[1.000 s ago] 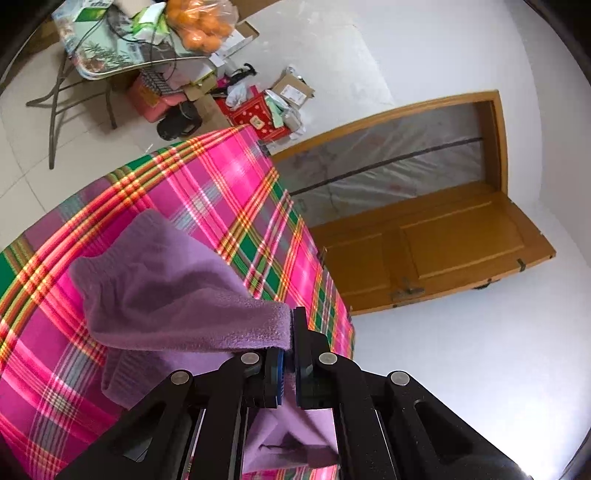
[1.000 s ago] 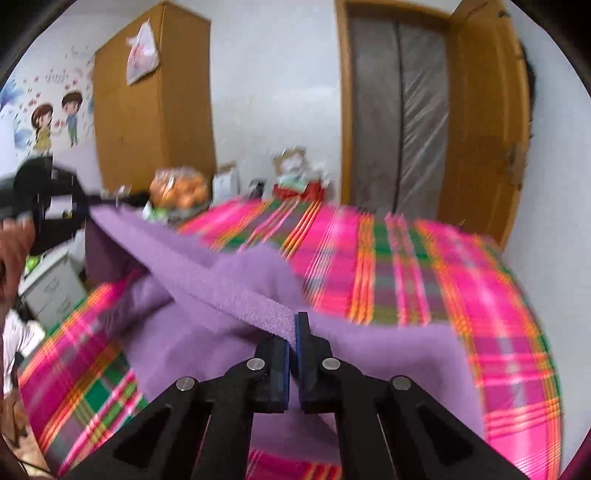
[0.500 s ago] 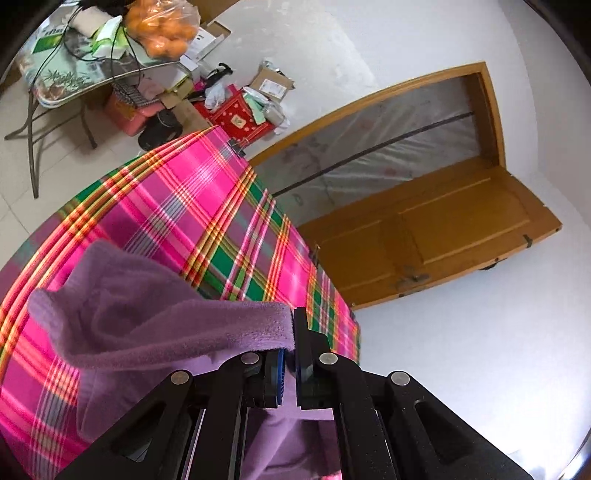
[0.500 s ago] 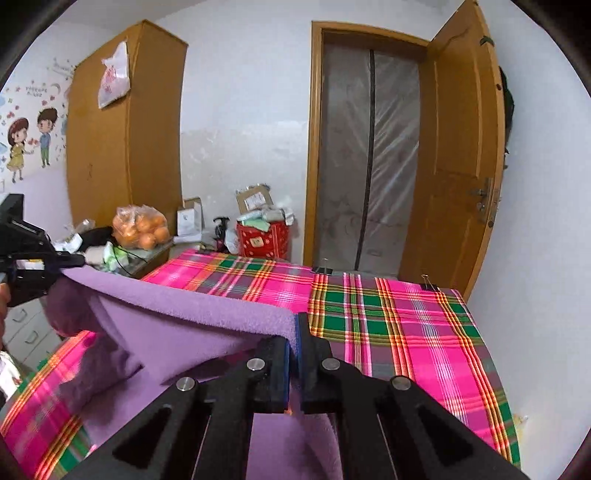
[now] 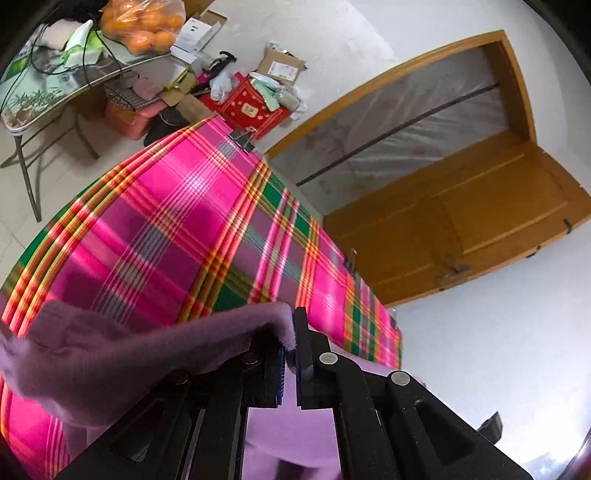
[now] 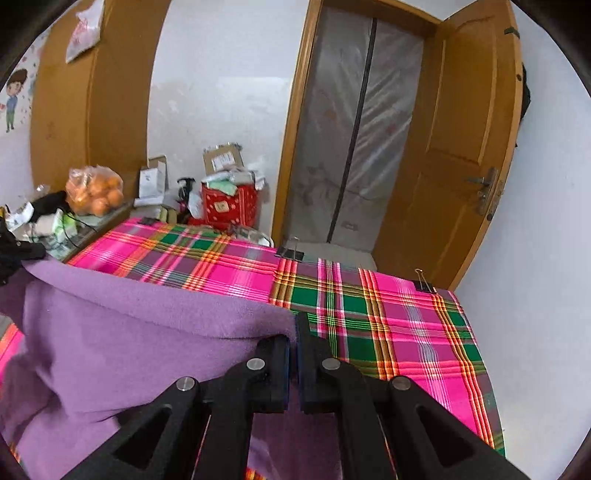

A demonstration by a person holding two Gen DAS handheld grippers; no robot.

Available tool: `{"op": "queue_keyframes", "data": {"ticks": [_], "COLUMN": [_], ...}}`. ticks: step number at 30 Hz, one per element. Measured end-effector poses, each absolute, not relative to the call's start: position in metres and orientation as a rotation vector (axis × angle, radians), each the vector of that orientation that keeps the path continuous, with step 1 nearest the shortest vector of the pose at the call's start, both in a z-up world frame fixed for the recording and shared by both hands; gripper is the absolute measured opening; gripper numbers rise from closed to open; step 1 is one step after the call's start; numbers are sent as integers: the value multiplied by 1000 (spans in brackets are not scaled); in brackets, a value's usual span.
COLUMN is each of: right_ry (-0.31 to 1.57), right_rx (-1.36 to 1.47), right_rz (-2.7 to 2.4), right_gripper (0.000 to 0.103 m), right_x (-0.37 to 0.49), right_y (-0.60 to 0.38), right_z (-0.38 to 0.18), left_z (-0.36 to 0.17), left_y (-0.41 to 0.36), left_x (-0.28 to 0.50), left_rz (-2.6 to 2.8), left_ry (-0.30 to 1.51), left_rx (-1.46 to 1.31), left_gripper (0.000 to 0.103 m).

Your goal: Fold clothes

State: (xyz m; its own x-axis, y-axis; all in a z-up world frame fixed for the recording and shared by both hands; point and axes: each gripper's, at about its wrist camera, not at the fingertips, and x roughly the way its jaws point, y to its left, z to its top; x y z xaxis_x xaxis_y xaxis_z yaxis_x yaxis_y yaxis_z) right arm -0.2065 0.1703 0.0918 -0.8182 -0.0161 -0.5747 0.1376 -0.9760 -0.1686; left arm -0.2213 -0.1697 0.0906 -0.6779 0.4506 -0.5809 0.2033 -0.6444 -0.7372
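A purple fleece garment (image 6: 122,343) hangs stretched between my two grippers above a table under a pink and green plaid cloth (image 6: 388,317). My right gripper (image 6: 293,332) is shut on one corner of its top edge. At the other end, my left gripper (image 5: 290,332) is shut on the opposite corner of the purple garment (image 5: 92,362), which droops to the left and down over the plaid cloth (image 5: 177,229). In the right wrist view the left gripper shows as a dark shape (image 6: 18,254) at the far left. The garment's lower part is hidden behind the fingers.
Binder clips (image 6: 290,253) pin the cloth at the table's far edge. A side table (image 5: 62,88) carries a bag of oranges (image 5: 142,24) and cables. Boxes and a red carton (image 6: 229,203) sit on the floor by an open wooden door (image 6: 465,155).
Both grippers have lifted the garment higher off the table, and its top edge is now drawn taut between them. More bare plaid cloth shows beyond it.
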Motion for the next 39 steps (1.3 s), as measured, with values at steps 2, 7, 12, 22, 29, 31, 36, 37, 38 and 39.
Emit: {"op": "queue_keyframes", "data": {"ticks": [2,7,12,22,29,31,36,37,38,39], "right_ry": [351,441,331,64,-133,-169,-215,-233,-251,-269], "right_rx": [943,1050,1202,1194,1140,1147,1187,1172,1157,1142], "right_rz": [-2904,-2878,-2801,-2672,-2676,-2669,-2608,-2594,-2579,-2565], "right_gripper": [3,3,3,10,12,12,12,13,15,19], "right_x": [-222,-253,-272,-234,-165,-147,-127,-123,-119,-114], "right_y": [166,156,159,195,257,268,277,277,278,278], "right_z": [85,64,46,79,93,86,62,60,59,57], "left_z": [85,69,47,65,90,91,85,82,80,77], "left_y": [-169,-167,-169,-158,-101,-80,-28,-16,-10,-3], "left_x": [-234,-253,-259,-218,-179,-171,-157,-154,-153,-152], "left_rz": [2462,2477,2464,2411,2303,2258,2135,2108,2096,2081], "left_ry": [-1239,-1210,-1192,-1063,-907,-863,-779,-759,-753,-747], "left_rx": [-1197,-1273,-1392,-1352,-1347,-1355,-1386,-1401,-1412,-1421], "left_gripper": [2,2,4,13,22,23,24,24,24,25]}}
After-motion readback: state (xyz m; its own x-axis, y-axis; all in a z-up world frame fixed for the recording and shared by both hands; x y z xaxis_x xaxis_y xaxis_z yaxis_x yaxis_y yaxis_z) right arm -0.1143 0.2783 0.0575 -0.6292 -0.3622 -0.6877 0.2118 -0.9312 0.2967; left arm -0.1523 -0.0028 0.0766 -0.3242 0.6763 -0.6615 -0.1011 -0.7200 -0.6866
